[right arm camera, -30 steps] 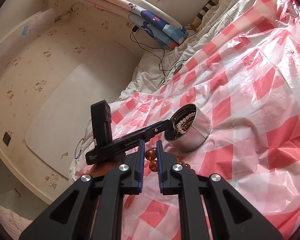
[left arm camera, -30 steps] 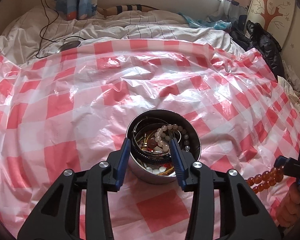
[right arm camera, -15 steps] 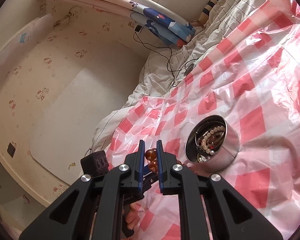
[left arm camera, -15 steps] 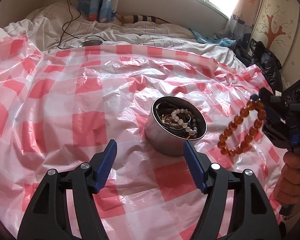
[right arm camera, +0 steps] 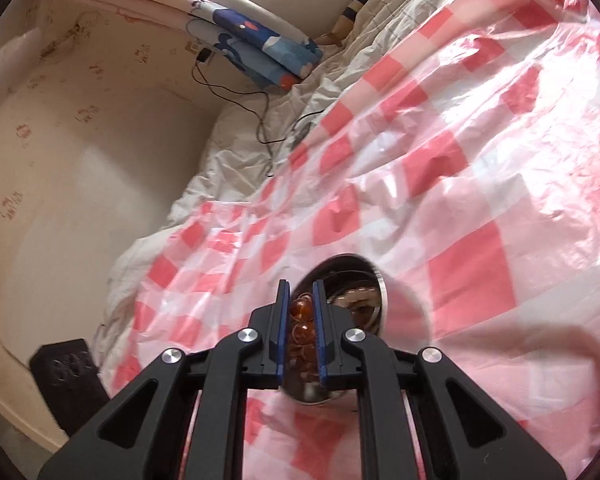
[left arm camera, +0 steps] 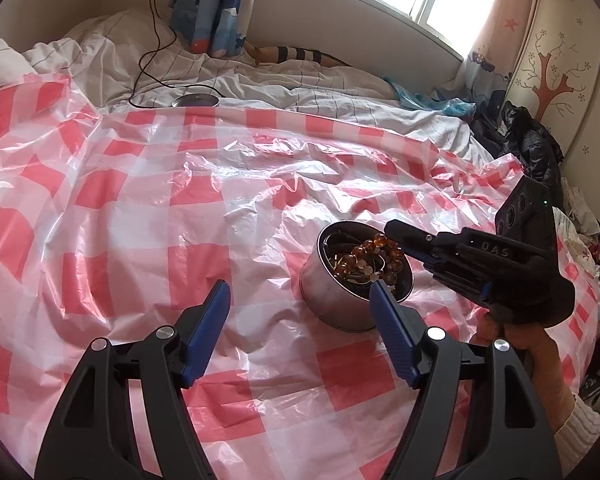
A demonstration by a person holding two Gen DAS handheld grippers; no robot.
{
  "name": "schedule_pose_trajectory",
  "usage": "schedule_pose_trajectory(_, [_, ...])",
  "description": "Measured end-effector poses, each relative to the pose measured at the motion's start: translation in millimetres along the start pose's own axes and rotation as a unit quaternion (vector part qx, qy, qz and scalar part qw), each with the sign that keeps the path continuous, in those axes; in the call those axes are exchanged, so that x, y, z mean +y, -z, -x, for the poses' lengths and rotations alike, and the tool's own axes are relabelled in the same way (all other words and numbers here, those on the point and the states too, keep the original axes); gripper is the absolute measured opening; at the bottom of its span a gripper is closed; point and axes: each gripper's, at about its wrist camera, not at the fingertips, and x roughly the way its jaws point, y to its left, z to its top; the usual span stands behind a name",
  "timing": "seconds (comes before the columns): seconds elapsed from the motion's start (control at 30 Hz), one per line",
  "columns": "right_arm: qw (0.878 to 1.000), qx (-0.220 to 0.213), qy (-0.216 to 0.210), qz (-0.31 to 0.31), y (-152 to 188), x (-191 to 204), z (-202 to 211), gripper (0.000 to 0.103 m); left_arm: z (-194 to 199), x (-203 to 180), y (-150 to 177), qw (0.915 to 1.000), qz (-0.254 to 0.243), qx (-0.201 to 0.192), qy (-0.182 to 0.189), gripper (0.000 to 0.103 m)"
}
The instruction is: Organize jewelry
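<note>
A round metal tin (left arm camera: pixel 336 300) full of mixed jewelry stands on the red and white checked plastic sheet (left arm camera: pixel 140 216). My right gripper (left arm camera: pixel 394 234) is shut on an amber bead bracelet (left arm camera: pixel 374 246) and holds it over the tin's mouth, the beads draping inside. In the right wrist view the amber beads (right arm camera: pixel 300 314) sit between the blue pads, right above the tin (right arm camera: pixel 376 292). My left gripper (left arm camera: pixel 300 300) is open and empty, low over the sheet just left of and in front of the tin.
The sheet covers a bed with rumpled white bedding (left arm camera: pixel 260 80) behind. A black cable (left arm camera: pixel 152 40) and a round metal lid (left arm camera: pixel 196 100) lie at the back. A window, a blue curtain (left arm camera: pixel 208 4) and a dark bag (left arm camera: pixel 532 148) at the right edge.
My right gripper carried the amber bracelet from the right side over onto the tin's mouth. My left gripper, which was at the tin's rim, opened wide and drew back to the left.
</note>
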Motion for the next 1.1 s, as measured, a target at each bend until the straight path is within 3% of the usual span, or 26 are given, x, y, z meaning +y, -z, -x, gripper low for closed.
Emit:
schedule_pose_trajectory(0.1, [0.998,-0.004,0.050,0.050,-0.9,6.1,1.9,0.017,-2.8,-5.1,2.4,0.9999,-0.008,0.008,-0.004,0.070])
schedule_pose_trajectory(0.17, [0.994,-0.014,0.076,0.075,-0.2,11.3,5.8,0.036,-4.6,-10.1,4.0,0.9998,-0.018,0.010,-0.008,0.073])
schedule_pose_trajectory(0.27, [0.987,-0.023,0.101,0.123,4.9,24.7,19.1,0.038,-7.2,-16.5,7.0,0.9994,-0.026,0.010,-0.021,0.080])
schedule_pose_trajectory(0.3, [0.982,-0.024,0.116,0.144,7.7,31.1,23.2,0.041,-8.4,-18.6,8.2,0.9992,-0.025,0.010,-0.029,0.081])
schedule_pose_trajectory(0.37, [0.969,-0.024,0.153,0.194,19.5,44.9,34.5,0.060,-11.4,-23.8,11.4,0.9985,-0.027,0.010,-0.046,0.086])
schedule_pose_trajectory(0.47, [0.944,-0.025,0.208,0.256,44.6,55.9,53.8,0.078,-13.7,-33.4,15.1,0.9967,-0.042,0.007,-0.069,0.091])
schedule_pose_trajectory(0.57, [0.931,-0.015,0.237,0.278,64.6,50.3,66.4,0.081,-14.0,-41.3,18.1,0.9954,-0.049,-0.002,-0.082,0.094])
schedule_pose_trajectory(0.63, [0.929,-0.014,0.246,0.276,72.2,42.0,73.4,0.082,-15.7,-44.7,19.9,0.9947,-0.050,-0.005,-0.089,0.094])
schedule_pose_trajectory(0.8, [0.940,-0.006,0.253,0.227,66.7,23.5,70.6,0.084,-24.3,-54.3,25.7,0.9915,-0.072,0.004,-0.109,0.095])
schedule_pose_trajectory(1.1, [0.941,-0.003,0.259,0.219,68.0,18.9,69.5,0.088,-25.1,-66.0,28.6,0.9900,-0.094,0.008,-0.105,0.095])
